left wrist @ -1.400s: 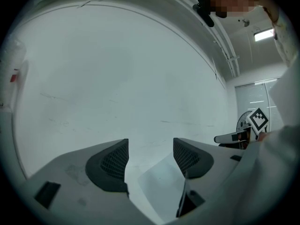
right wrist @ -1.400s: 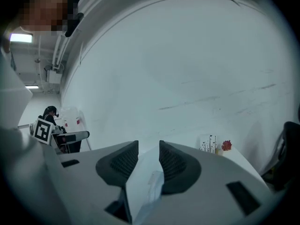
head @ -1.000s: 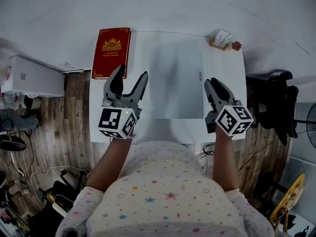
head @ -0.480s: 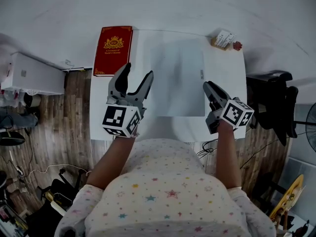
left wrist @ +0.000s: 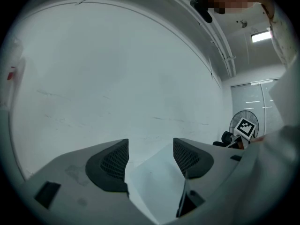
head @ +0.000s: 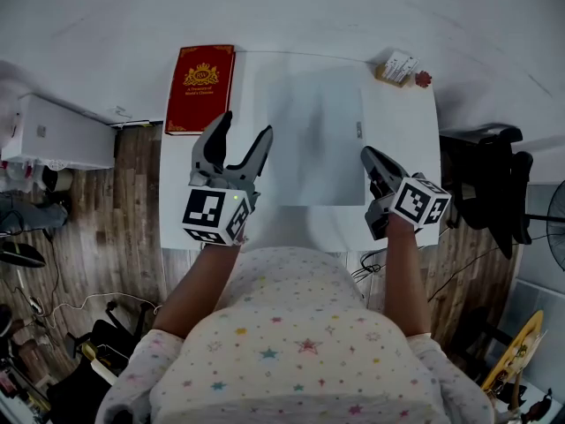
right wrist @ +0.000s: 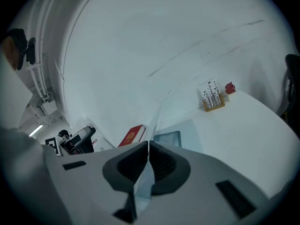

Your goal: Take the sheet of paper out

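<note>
1. My left claw point(head: 245, 124) is spread. A pale corner shows between its jaws, ungripped.
2. The sheet of paper point(head: 309, 140) appears to lie inside the sleeve point(right wrist: 190, 130), flat on the counter point(head: 402, 122), between both claws.
3. My right claw point(head: 367, 155) is pressed together on the sleeve's right edge.
4. Step in hand, as I judge it: anchoring the sleeve.
5. Next: pinch the paper alone with the left claw, then draw it out.

one book point(head: 199, 89), one sheet point(head: 313, 140), two grippers point(head: 244, 127) point(head: 369, 155)

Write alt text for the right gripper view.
The right gripper is shut on a thin translucent sheet, seen edge-on above the white table. Beyond lie a red book and a small card stand.
</note>
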